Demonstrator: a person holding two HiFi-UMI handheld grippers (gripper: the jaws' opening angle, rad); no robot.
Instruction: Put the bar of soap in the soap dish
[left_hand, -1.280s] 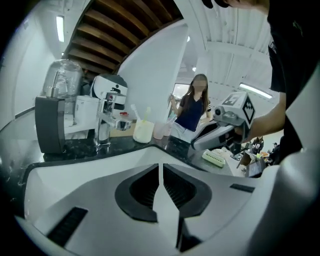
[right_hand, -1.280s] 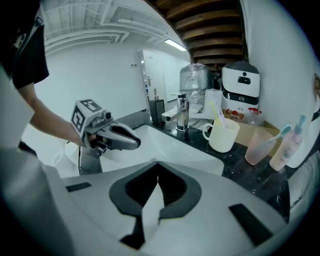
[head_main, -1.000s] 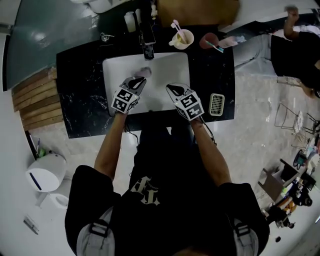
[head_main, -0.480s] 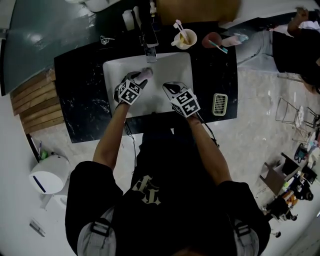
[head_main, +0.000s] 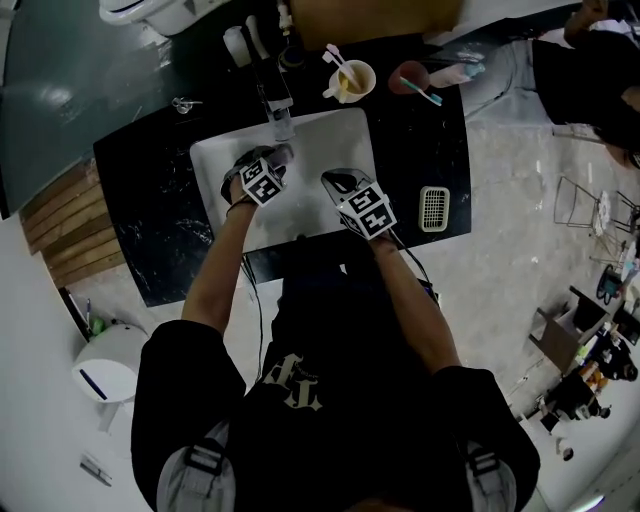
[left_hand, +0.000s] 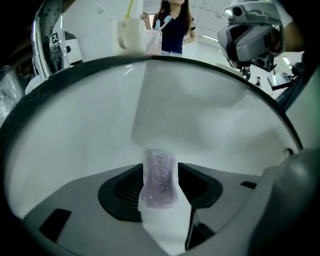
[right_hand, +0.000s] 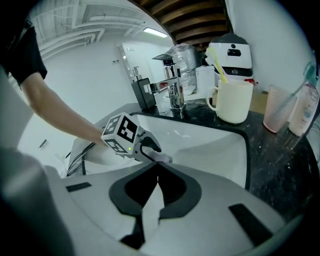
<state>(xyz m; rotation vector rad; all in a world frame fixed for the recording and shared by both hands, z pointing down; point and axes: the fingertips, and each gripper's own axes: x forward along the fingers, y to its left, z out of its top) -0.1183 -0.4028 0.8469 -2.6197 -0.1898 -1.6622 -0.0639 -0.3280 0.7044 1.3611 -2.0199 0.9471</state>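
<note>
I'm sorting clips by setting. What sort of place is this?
Probably a bathroom washstand, maybe a mock-up in a workroom: a white basin set in a black counter, a tap behind it, and a cup of toothbrushes nearby.

Black marble counter (head_main: 160, 200), pale glossy floor (head_main: 520, 250), wooden slats (head_main: 62, 220)

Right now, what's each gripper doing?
Left gripper: fingers opening, bar of soap between them, not gripped.
Right gripper: fingers shut, empty.
</note>
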